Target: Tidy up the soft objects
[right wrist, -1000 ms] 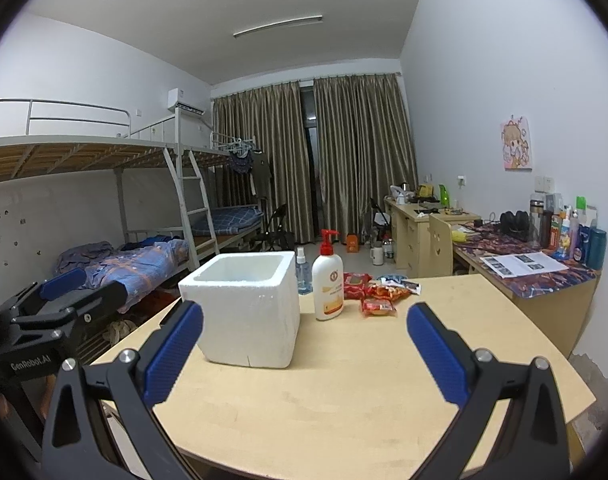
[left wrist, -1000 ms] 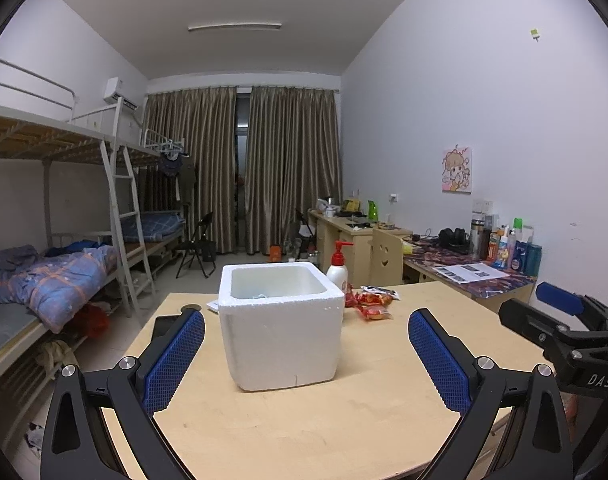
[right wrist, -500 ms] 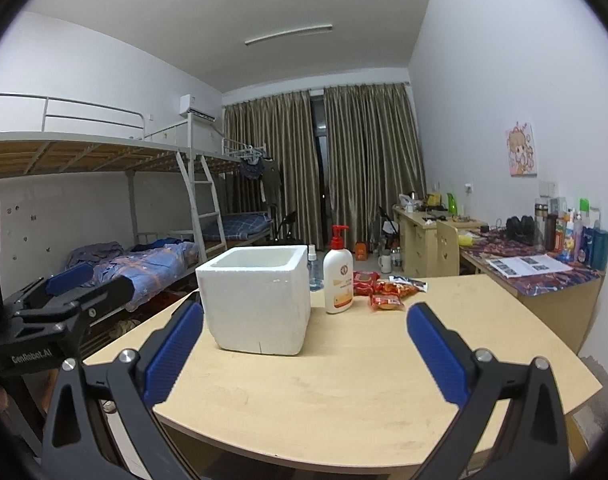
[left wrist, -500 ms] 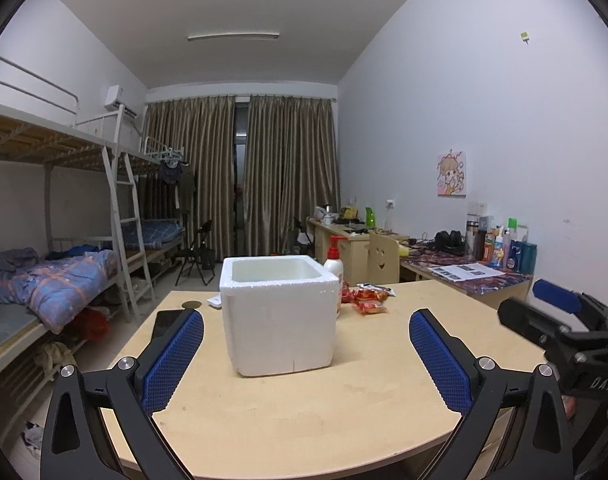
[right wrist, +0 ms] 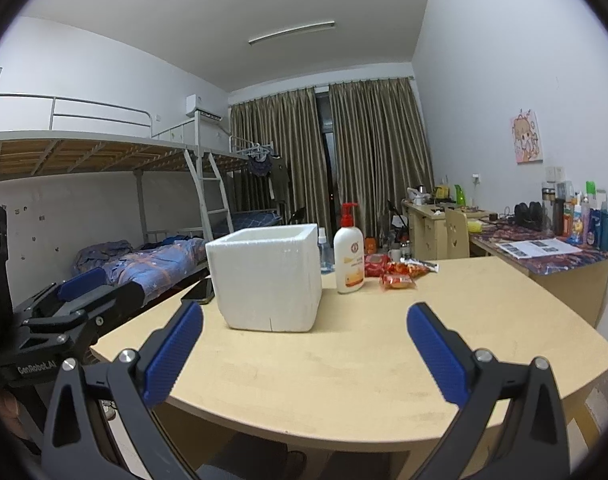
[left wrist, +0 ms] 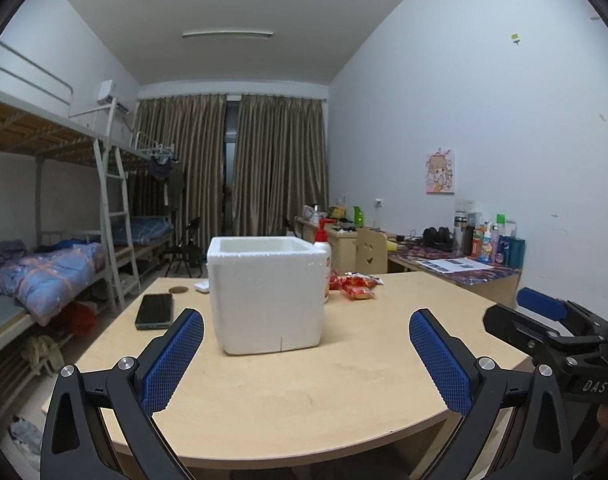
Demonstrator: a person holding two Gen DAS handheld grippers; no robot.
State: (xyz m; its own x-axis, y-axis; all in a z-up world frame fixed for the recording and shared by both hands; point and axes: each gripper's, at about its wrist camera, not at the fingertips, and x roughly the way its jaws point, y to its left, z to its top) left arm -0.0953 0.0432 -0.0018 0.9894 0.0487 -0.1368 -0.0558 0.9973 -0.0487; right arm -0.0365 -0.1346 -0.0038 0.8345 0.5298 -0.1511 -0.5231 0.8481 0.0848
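A white foam box (left wrist: 266,292) stands open-topped on the wooden table (left wrist: 304,392); it also shows in the right wrist view (right wrist: 269,280). Red snack packets (left wrist: 357,285) lie behind it to the right, and appear in the right wrist view (right wrist: 396,274). My left gripper (left wrist: 306,360) is open and empty, held low before the table's near edge. My right gripper (right wrist: 304,354) is open and empty, also short of the table. Each gripper shows at the edge of the other's view. The box's inside is hidden.
A white lotion pump bottle (right wrist: 349,258) stands next to the box. A black phone (left wrist: 154,311) lies on the table's left side. A bunk bed (left wrist: 44,264) is at the left, a cluttered desk (left wrist: 464,264) at the right.
Both grippers have dropped lower and pulled back from the table; the box top is now near eye level. Both stay open.
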